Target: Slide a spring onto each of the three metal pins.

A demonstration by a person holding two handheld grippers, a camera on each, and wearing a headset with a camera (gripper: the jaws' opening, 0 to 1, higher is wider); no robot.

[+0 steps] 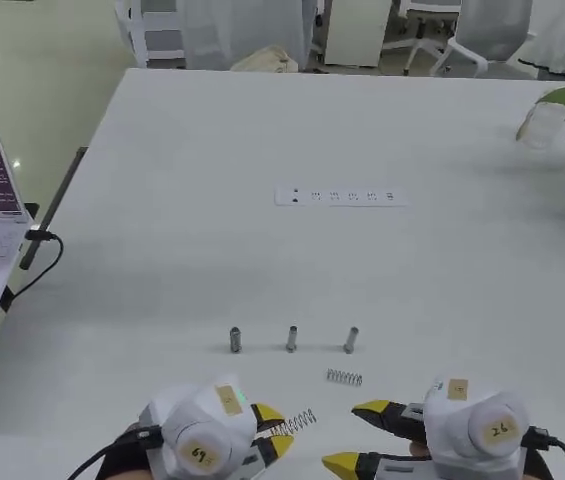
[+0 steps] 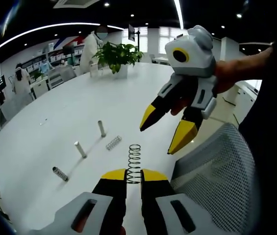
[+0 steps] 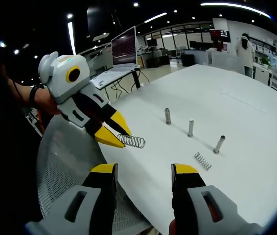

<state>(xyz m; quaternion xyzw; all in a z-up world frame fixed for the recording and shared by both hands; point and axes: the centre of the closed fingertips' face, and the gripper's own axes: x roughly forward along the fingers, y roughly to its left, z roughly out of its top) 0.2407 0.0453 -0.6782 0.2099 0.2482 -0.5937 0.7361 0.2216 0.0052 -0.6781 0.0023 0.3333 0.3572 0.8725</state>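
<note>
— Currently on record, item 1?
— Left gripper (image 2: 134, 175): jaws clenched on the held spring (image 2: 134, 161), whose coil sticks out past the yellow tips, near the front edge of the white table (image 1: 262, 150).
— Item 2?
— Right gripper (image 3: 143, 169): jaws parted, nothing between them (tips point toward the left gripper).
— Pins?
— 3, upright, in 1 row. Left pin (image 1: 235, 340) looks wrapped in a coil; middle pin (image 1: 291, 339) and right pin (image 1: 351, 340) are bare.
— Remainder?
— 1 loose spring (image 1: 344, 377), lying flat just in front of the right pin.
</note>
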